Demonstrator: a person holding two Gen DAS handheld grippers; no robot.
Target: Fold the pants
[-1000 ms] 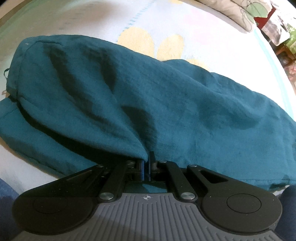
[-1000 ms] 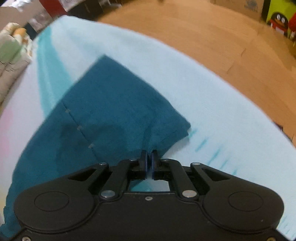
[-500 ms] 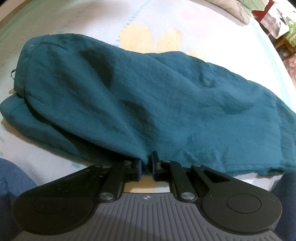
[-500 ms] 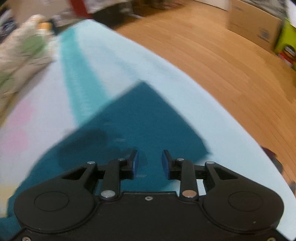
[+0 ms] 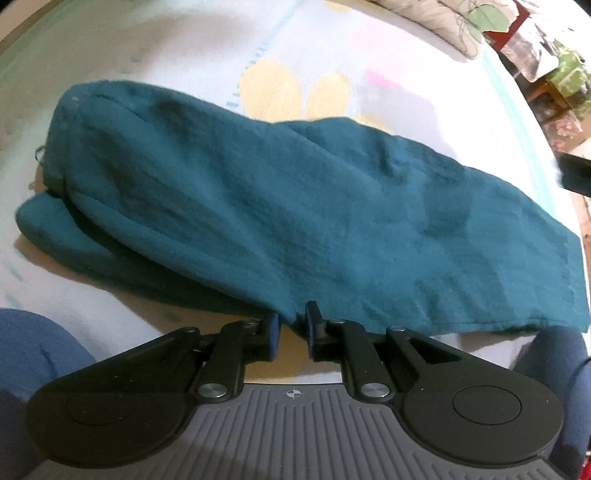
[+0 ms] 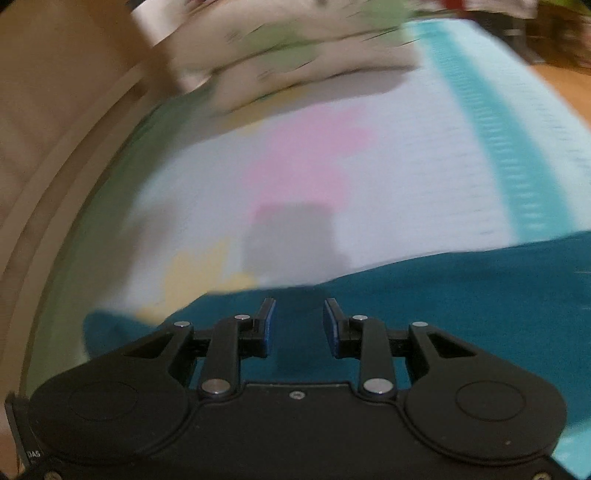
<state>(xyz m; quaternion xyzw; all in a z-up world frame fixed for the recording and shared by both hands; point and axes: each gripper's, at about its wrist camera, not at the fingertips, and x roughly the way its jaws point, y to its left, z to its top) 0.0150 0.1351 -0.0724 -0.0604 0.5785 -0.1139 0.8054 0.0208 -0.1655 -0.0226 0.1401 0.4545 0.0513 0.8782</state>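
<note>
The lengthwise fold looks done: the left gripper [image 5: 290, 330] is opening off the pants [image 5: 258, 206] (fabric between the jaws), the right gripper [image 6: 295, 326] hangs released; next comes regrasping one end.

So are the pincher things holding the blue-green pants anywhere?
No. The left gripper is opening, the pants' near edge loose between its jaws. The right gripper is open, holding nothing.

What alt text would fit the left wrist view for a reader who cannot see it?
Teal pants lie folded lengthwise on a pastel bedsheet. The left gripper is opening at their near edge, with a fold of cloth between its fingers. A floral pillow sits at the far edge.
</note>
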